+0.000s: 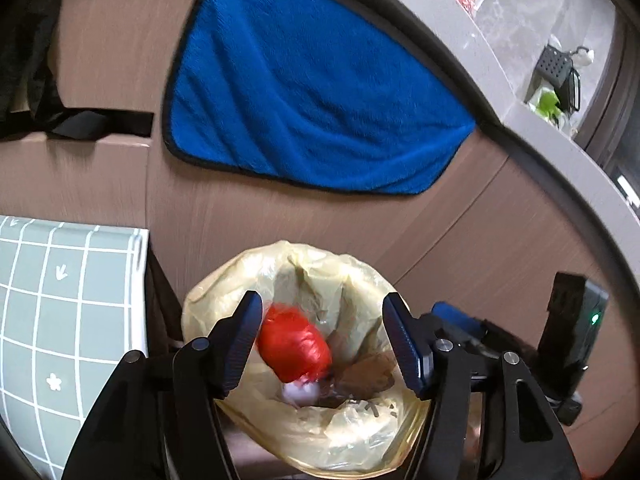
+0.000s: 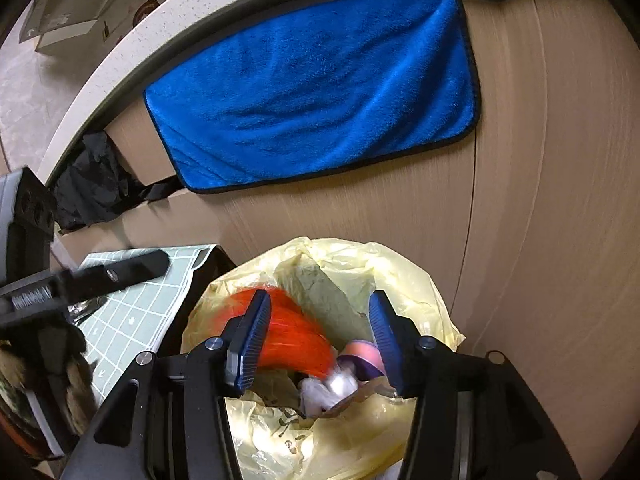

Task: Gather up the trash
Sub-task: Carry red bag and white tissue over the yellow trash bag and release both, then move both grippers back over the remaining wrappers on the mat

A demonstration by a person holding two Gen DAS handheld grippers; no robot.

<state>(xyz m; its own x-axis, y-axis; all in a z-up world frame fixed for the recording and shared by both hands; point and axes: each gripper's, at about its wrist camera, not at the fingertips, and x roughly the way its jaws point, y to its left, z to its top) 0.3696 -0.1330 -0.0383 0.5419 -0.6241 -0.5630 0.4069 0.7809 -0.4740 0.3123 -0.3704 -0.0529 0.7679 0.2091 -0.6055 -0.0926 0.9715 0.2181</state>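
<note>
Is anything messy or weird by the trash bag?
Nothing is spilled. The red wrapper is a blur inside the yellow trash bag, as if dropping in. Both the left gripper and the right gripper are open above it. The blue towel hangs wrinkled.

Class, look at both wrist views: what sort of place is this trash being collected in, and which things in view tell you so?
Most likely a home kitchen. A pale stone-look counter edge runs above wood-grain cabinet fronts, a blue cloth hangs over one front, and a bin lined with a yellow bag stands below.
</note>
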